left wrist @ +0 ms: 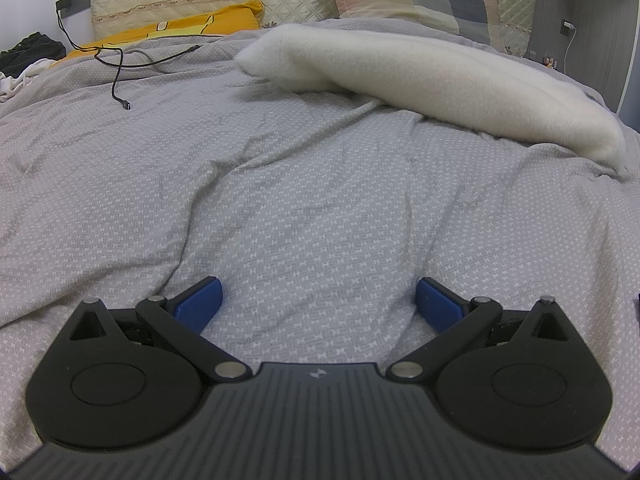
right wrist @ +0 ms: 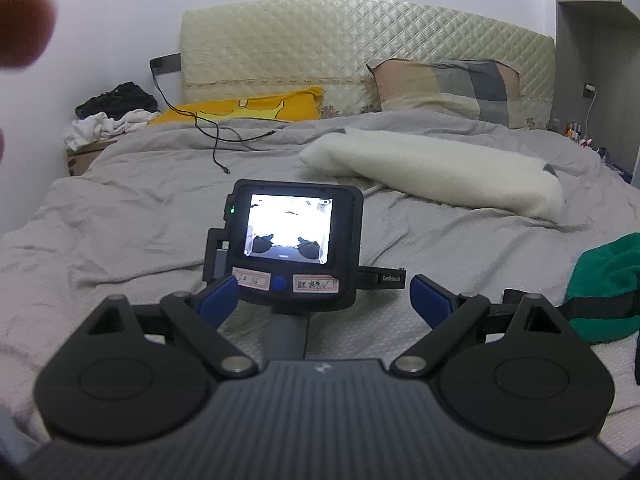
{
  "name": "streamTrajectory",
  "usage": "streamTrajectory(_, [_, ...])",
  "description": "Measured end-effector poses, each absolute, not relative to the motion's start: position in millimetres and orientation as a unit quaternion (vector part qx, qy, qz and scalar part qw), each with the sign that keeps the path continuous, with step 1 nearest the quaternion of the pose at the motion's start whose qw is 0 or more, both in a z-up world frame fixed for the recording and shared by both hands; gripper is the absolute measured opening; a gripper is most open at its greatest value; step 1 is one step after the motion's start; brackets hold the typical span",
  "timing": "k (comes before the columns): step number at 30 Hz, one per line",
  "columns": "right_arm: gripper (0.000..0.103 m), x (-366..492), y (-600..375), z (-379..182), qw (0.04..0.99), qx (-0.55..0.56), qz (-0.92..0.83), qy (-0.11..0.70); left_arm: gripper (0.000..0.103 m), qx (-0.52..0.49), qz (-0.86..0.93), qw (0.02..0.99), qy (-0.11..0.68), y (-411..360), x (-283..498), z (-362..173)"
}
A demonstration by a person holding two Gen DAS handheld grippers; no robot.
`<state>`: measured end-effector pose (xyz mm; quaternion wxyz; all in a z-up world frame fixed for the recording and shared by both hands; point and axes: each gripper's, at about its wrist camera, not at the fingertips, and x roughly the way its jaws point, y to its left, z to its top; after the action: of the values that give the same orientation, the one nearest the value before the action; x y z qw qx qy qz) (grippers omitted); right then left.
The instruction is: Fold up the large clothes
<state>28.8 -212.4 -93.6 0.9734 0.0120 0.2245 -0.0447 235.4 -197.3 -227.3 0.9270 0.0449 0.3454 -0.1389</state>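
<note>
Both my grippers are wide open, nothing in either. Left gripper (left wrist: pixel 318 300) hangs low over the grey duvet (left wrist: pixel 280 184), blue pads spread, only bedding between them. Right gripper (right wrist: pixel 322 300) is just as wide; in its view the other gripper unit sits ahead with its lit camera screen (right wrist: pixel 288 236) facing me, seen from behind.

Task's clothing: a green garment (right wrist: pixel 608 280) with a dark band, bunched in a heap at the right edge of the right view, lying on the duvet just beside my right finger. It runs out of frame, so I can't tell its shape or whether any of it is folded. Bunched like this, it could be waiting to be spread, or just dumped there; can't tell which.

Also a long white fleecy piece (left wrist: pixel 440 80) lies across the bed near the plaid pillow (left wrist: pixel 420 0), doubled over along its length by the look. Garment or blanket, can't tell.

Handling guess: the green thing looks soft, limp, light, no stiffness, so it will sag and drag on the duvet. Best hold is on an edge or corner, pinching a single layer, one gripper at each end. The white piece looks thick and bulky, likely springs open; it needs a deep bite on the doubled edge.

A black charging cable (left wrist: pixel 120 64) lies on the far left of the bed, well apart.
</note>
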Motion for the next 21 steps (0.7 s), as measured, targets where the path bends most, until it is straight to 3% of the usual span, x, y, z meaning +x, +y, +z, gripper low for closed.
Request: streamTrajectory(21, [0.094, 23.1, -229.6, -83.7, 0.973, 0.049, -0.038, 0.220, 0.103, 0.045, -0.139, 0.927, 0.345, -197.2, 235.3, -227.5])
